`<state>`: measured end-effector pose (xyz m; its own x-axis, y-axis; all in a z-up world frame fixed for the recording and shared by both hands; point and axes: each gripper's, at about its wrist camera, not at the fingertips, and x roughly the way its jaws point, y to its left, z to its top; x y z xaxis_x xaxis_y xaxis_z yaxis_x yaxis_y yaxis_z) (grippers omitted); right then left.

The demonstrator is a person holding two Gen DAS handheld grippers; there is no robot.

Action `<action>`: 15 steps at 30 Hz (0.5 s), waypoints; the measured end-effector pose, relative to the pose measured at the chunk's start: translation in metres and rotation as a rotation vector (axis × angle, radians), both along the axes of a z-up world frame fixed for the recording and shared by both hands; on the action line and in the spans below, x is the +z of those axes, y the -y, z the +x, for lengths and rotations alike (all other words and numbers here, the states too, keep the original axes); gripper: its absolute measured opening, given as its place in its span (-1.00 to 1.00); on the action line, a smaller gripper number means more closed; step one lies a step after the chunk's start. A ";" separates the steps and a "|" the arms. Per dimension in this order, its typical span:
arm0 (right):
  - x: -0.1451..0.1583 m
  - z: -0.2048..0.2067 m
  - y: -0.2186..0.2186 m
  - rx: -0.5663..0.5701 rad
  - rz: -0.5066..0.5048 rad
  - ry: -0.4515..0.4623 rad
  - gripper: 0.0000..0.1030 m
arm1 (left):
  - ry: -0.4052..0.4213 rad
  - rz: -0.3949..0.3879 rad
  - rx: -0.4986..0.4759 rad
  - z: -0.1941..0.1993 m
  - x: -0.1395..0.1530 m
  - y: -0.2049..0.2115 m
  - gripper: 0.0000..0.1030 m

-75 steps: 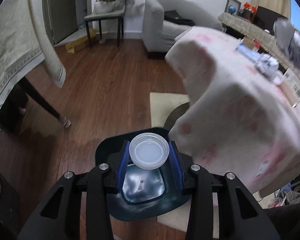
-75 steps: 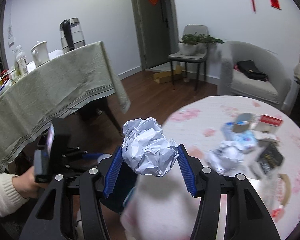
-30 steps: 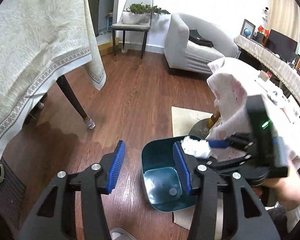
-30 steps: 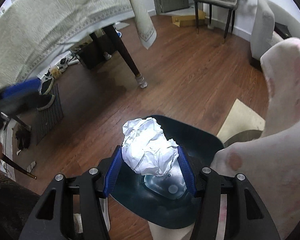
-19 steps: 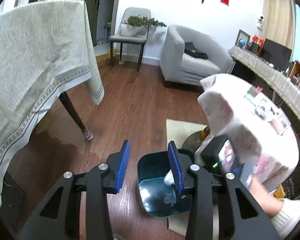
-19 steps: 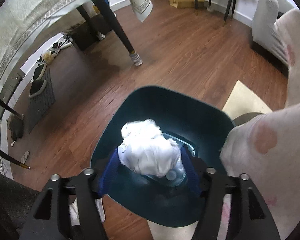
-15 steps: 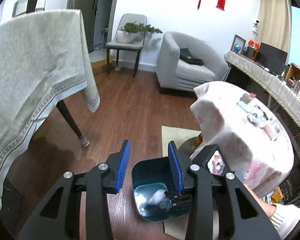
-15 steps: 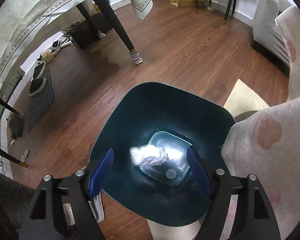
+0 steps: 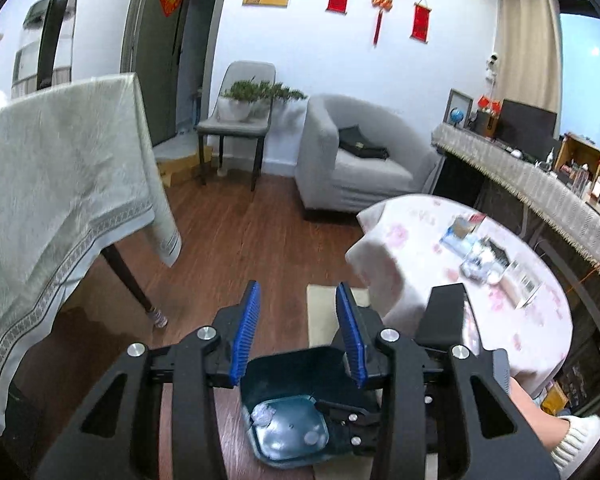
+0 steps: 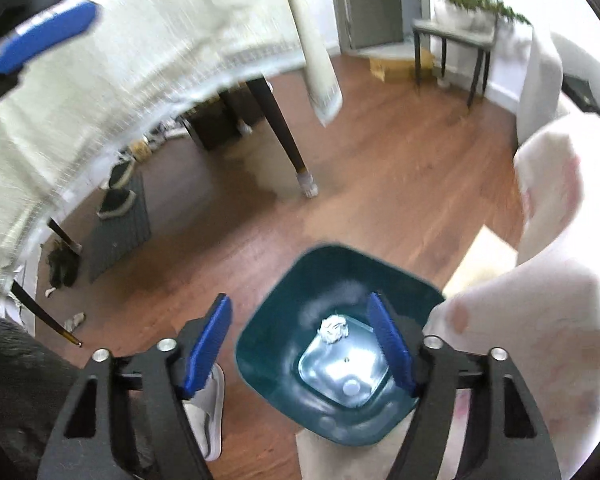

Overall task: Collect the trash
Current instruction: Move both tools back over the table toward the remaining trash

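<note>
A dark teal trash bin (image 10: 284, 316) stands on the wood floor beside the round table; it also shows in the left wrist view (image 9: 296, 368). A crumpled white paper ball (image 10: 334, 329) and a small plastic lid (image 10: 351, 389) lie on its bottom; the ball also shows in the left wrist view (image 9: 263, 416). My right gripper (image 10: 300, 340) is open and empty above the bin. My left gripper (image 9: 298, 336) is open and empty, higher up, over the bin's far rim. More crumpled trash (image 9: 480, 266) lies on the round table.
The round table with a pink floral cloth (image 9: 512, 320) stands at the right, with boxes and papers on it. A long table with a pale cloth (image 9: 52, 200) is at the left, its leg (image 10: 288, 136) near the bin. A beige mat (image 10: 480, 260), a grey armchair (image 9: 356, 164) and a chair with a plant (image 9: 240, 120) are beyond.
My right gripper opened and the paper ball dropped to the bin's bottom; the gripper then rose. My left gripper lifted and tilted up toward the room.
</note>
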<state>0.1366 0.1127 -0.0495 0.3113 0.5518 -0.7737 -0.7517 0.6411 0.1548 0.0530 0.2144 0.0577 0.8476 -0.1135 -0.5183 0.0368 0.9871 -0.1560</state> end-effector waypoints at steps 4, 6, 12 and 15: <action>0.033 -0.006 0.026 -0.013 0.031 0.075 0.33 | 0.034 0.014 -0.017 0.002 0.010 0.020 -0.18; 0.043 -0.008 0.038 -0.029 0.039 0.100 0.33 | 0.040 0.016 -0.034 0.005 0.013 0.031 -0.13; 0.067 -0.005 0.093 -0.119 0.060 0.162 0.33 | 0.032 0.045 -0.069 0.017 0.012 0.065 0.01; 0.075 -0.002 0.121 -0.178 0.068 0.191 0.30 | 0.038 0.050 -0.095 0.022 0.013 0.080 0.11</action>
<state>0.1345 -0.0079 0.0257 0.5450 0.5236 -0.6548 -0.6475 0.7590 0.0680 0.0747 0.1341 0.0711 0.8534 -0.1687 -0.4933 0.1351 0.9854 -0.1032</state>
